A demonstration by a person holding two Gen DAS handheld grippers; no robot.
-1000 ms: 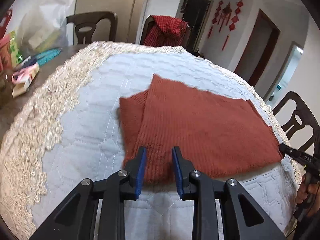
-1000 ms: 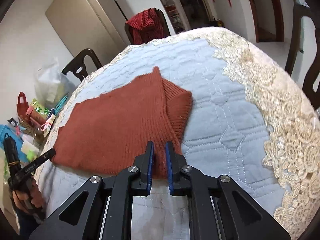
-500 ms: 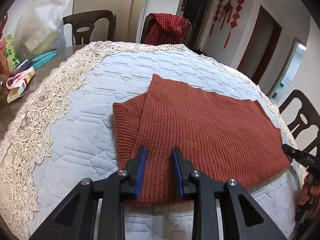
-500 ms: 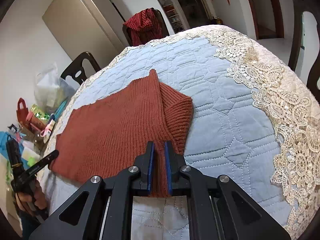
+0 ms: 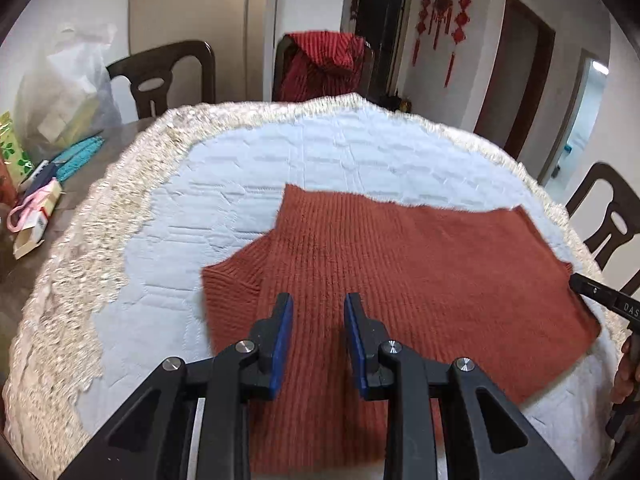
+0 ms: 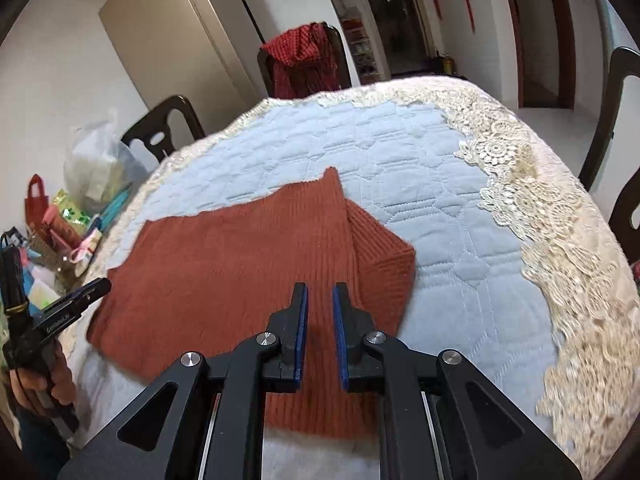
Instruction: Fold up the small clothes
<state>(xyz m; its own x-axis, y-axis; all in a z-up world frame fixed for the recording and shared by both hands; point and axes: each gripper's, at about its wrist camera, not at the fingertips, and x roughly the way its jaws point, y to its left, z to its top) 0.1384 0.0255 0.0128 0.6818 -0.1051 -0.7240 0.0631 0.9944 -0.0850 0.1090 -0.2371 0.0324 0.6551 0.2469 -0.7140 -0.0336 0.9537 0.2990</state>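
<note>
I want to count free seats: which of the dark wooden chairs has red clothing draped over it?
The chair at the table's far side, behind the rust sweater. The other chairs' backs are bare.

Left gripper parted above rust knit garment, quilted tablecloth, right gripper tip

free: quilted cover right of sweater | obstacles: bags, boxes at left table edge

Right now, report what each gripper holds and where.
Nothing is held. The left gripper and right gripper are both open, jaws apart above the rust sweater.
</note>
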